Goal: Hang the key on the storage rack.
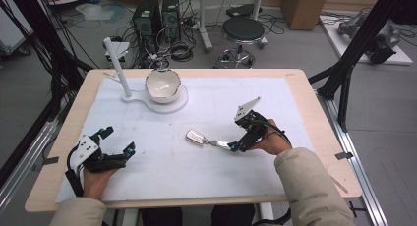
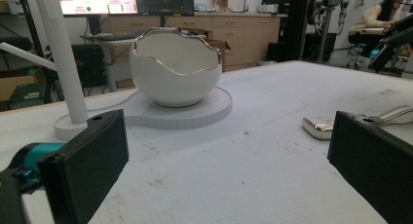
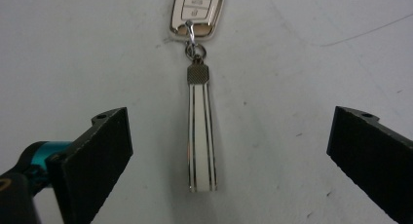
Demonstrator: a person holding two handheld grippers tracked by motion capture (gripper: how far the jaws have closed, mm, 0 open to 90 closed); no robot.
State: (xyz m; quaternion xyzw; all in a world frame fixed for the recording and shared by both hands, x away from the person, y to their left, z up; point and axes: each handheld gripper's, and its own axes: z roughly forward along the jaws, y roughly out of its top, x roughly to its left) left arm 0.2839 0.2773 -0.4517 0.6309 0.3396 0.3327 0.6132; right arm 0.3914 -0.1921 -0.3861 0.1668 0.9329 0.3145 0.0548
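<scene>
Both sets of jaws open, right gripper (image 3: pixel 229 160) straddling key fob (image 1: pixel 195 136)'s limp strap (image 3: pixel 201 136) mid-tabletop, bowl (image 1: pixel 163 85) at 11 o'clock; probably light, slick shell, best pinched by strap.

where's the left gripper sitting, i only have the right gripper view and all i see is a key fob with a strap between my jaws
Observer: The left gripper rests near the front left of the white mat, well apart from the key fob.
Operator: is it holding anything
Observer: No. Its jaws are open with only bare mat between them.
Operator: anything else on the table
Observer: A white eggshell-shaped bowl sits on a round white stand at the far left of the mat, with a white post rising beside it.
Operator: is my right gripper touching the strap yet
Observer: Hard to tell from above; the right gripper is at the end of the strap, jaws open.
</scene>
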